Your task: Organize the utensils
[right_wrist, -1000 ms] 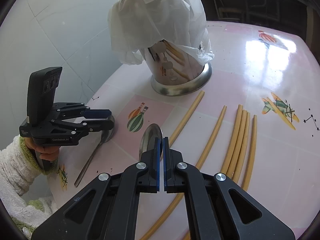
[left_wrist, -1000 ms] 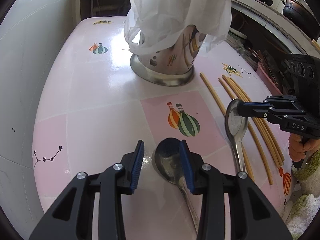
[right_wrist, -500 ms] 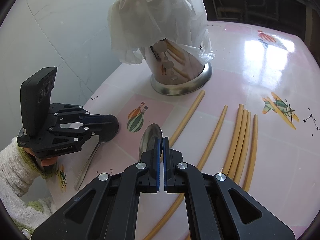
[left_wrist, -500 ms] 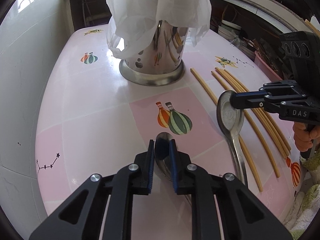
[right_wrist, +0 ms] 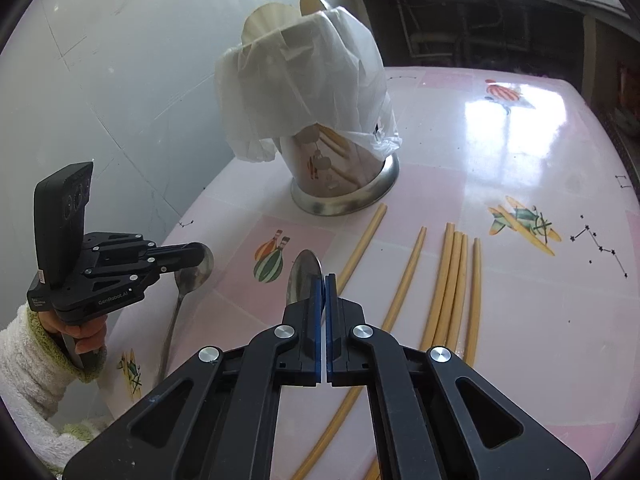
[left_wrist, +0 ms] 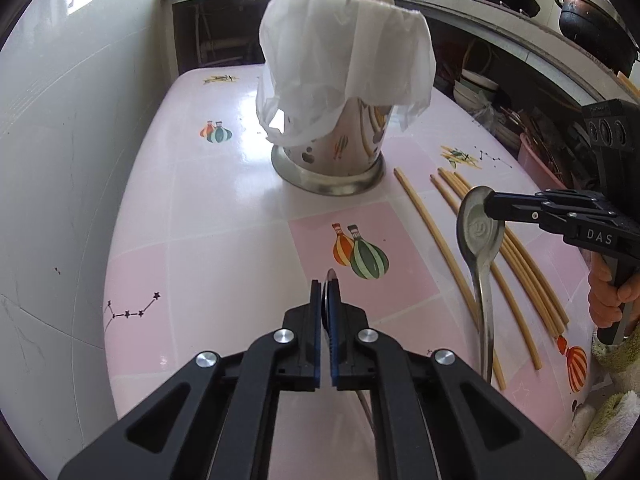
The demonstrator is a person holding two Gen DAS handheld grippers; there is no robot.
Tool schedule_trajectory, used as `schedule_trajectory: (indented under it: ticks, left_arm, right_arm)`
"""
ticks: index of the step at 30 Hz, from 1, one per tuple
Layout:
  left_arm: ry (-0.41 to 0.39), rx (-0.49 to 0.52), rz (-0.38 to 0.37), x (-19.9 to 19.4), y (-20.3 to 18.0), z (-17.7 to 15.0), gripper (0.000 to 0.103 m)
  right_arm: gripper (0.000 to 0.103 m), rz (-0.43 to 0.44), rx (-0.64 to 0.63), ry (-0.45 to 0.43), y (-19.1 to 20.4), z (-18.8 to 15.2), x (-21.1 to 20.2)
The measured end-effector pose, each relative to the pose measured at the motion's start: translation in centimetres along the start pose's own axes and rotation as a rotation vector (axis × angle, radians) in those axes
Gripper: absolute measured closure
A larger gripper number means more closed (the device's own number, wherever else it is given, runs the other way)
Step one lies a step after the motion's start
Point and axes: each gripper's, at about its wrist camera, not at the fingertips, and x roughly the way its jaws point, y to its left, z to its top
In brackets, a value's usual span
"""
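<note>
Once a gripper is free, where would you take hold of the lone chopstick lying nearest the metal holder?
Grip the lone chopstick near its middle, from straight above, jaws across its length. It lies flat on the table, apart from the other chopsticks, so both sides are open.

Both wrist cameras look steeply down, close, sharing the utensil holder (left_wrist: 336, 148) (right_wrist: 340, 172)

1. Your counter (left_wrist: 224, 240) is glossy pink and white tile that mirrors the window light.
2. Both spoons (left_wrist: 478, 236) (right_wrist: 192, 272) are polished metal.
3. The utensil holder (left_wrist: 336, 156) is shiny steel under thin, crinkled white plastic (left_wrist: 344, 52).
4. The chopsticks (right_wrist: 452, 280) look like matt, pale wood.
5. Your sleeve (right_wrist: 28, 364) is fluffy cloth.
</note>
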Motion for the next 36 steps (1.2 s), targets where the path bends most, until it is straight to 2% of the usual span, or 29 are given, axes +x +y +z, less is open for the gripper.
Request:
schedule_trajectory:
  ticks: [7, 16, 22, 25, 29, 36]
  left_arm:
    - [-0.162, -0.019, 0.052, -5.2, -0.4, 2.2, 0.101]
    - [-0.449, -0.036, 0.097, -12.7, -0.8, 8.0, 0.101]
    - [-0.668, -0.051, 0.145, -16.9, -1.4, 13.0, 0.101]
    - [-0.742, -0.082, 0.144, -17.7, -1.5, 15.6, 0.101]
    - [-0.781, -0.112, 0.157, -16.4, -1.6, 18.5, 0.101]
    - [-0.746, -0.076, 0.250, -10.7, -2.3, 20.5, 0.101]
  right_arm:
    - [0.103, -0.018, 0.012, -0.109, 0.8, 1.2, -4.0]
    - [0.103, -0.017, 0.021, -0.226, 1.2, 2.5, -8.4]
    - [0.103, -0.010, 0.041, -0.250, 0.6, 2.9, -9.3]
    - [0.103, -0.010, 0.051, -0.248, 0.3, 3.0, -9.4]
    - [0.103, -0.005, 0.066, -0.245, -0.3, 3.0, -9.3]
    - [0.103, 0.005, 0.096, -0.228, -1.5, 3.1, -8.5]
